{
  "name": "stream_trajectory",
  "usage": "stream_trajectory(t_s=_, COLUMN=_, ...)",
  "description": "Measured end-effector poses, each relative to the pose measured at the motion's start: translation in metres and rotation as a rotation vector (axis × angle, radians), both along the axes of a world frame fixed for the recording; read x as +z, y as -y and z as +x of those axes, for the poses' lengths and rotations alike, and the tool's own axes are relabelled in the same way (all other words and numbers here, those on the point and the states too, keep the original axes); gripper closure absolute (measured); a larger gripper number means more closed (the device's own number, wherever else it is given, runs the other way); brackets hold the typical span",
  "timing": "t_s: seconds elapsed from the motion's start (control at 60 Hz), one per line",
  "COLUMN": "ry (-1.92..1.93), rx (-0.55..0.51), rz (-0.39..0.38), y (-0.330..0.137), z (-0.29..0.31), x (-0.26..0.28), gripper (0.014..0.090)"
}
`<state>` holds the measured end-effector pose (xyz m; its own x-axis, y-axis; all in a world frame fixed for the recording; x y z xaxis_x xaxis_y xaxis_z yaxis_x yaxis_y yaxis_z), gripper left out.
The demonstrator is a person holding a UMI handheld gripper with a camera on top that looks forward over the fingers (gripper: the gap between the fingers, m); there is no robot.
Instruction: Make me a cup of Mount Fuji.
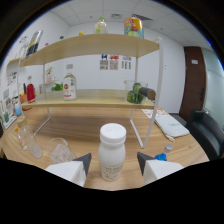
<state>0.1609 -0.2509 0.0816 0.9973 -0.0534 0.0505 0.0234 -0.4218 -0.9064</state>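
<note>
A wooden table [90, 131] carries a white two-tier shelf [95, 47], and in front of it a white capped bottle [112, 151] stands upright between the spread fingers of the tool [114, 162], gaps showing on both sides.

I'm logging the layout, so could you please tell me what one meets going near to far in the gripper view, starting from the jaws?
Open gripper with a white bottle standing between the jaws → rack's lower shelf with a labelled bottle → top shelf with a colourful carton → wall posters.
</note>
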Motion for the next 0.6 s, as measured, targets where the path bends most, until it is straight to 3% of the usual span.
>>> stream_trajectory(t_s=0.183, ry=0.048, rx=-0.075, rz=-0.035, y=0.029, z=-0.014, x=0.043, gripper=0.0184)
stream_trajectory(t_s=0.2, ry=0.05, rx=-0.074, rz=-0.04, y=0.031, z=-0.018, x=0.046, gripper=0.0229)
stream_trajectory(t_s=0.217, ry=0.051, rx=-0.071, rz=-0.045, y=0.034, z=-0.023, x=0.049, gripper=0.0185)
stream_trajectory(t_s=0.6, ry=0.002, rx=-0.048, rz=-0.135, y=0.066, z=-0.114, x=0.068, gripper=0.0186)
